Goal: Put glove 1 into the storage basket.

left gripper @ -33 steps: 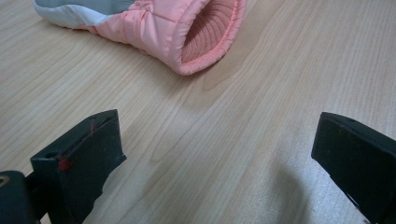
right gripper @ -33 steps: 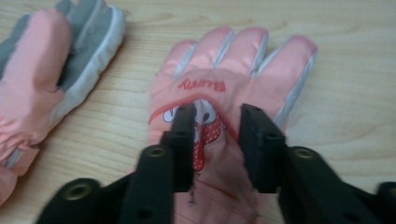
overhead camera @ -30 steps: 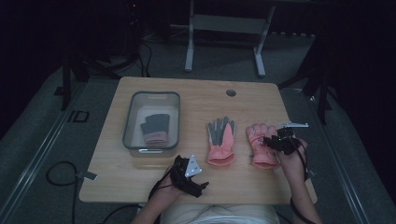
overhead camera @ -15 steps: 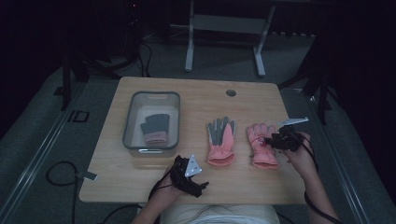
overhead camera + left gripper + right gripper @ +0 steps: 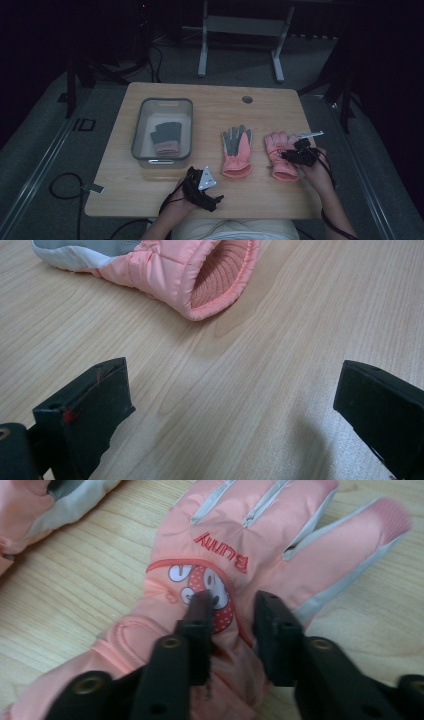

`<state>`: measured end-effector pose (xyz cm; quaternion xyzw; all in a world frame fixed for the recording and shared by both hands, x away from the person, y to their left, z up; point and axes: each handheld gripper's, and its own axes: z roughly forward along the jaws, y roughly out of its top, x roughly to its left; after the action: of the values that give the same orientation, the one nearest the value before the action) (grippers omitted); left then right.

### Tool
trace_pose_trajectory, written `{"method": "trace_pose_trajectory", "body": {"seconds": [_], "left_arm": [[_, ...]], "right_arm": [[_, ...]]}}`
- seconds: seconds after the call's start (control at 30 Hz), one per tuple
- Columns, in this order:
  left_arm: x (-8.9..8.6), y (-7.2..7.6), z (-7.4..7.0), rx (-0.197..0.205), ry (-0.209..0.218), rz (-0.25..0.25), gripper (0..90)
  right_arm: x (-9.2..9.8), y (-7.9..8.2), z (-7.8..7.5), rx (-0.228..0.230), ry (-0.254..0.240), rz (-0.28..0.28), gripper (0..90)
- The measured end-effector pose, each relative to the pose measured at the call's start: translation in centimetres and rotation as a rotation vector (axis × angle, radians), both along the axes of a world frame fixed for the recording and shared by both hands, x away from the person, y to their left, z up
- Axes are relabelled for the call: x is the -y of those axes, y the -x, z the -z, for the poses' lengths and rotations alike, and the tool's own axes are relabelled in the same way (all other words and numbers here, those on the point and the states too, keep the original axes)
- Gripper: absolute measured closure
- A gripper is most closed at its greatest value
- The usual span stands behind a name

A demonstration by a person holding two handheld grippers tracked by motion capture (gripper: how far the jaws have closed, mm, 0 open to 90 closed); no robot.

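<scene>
Right tool lowered, jaws just closing, pinching pink glove; left tool wide open.

Partly hidden gloves on a wooden table

The right gripper covers the pink glove cuff; the second glove is cut off at the top edge; the tray contents, perhaps gloves, look too dim
</scene>
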<state>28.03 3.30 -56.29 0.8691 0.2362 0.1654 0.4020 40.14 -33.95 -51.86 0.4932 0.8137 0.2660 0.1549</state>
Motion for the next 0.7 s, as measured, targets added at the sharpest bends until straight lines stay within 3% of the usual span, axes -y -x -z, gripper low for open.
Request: {"method": "trace_pose_trajectory", "body": {"seconds": [0.17, 0.3, 0.5, 0.7], "left_arm": [[0.0, 0.0, 0.0, 0.001, -0.003, 0.001, 1.4], [0.0, 0.0, 0.0, 0.001, -0.003, 0.001, 1.4], [0.0, 0.0, 0.0, 0.002, -0.004, 0.0, 1.4], [0.0, 0.0, 0.0, 0.004, -0.006, 0.001, 1.4]], "right_arm": [[-0.8, 0.4, -0.1, 0.017, 0.016, 0.024, 84.4], [-1.0, 0.8, -1.5, 0.044, 0.012, 0.068, 87.5], [-1.8, 1.6, -4.6, 0.108, -0.033, 0.102, 87.7], [-4.5, 2.3, -8.0, 0.159, -0.081, 0.111, 87.7]]}}
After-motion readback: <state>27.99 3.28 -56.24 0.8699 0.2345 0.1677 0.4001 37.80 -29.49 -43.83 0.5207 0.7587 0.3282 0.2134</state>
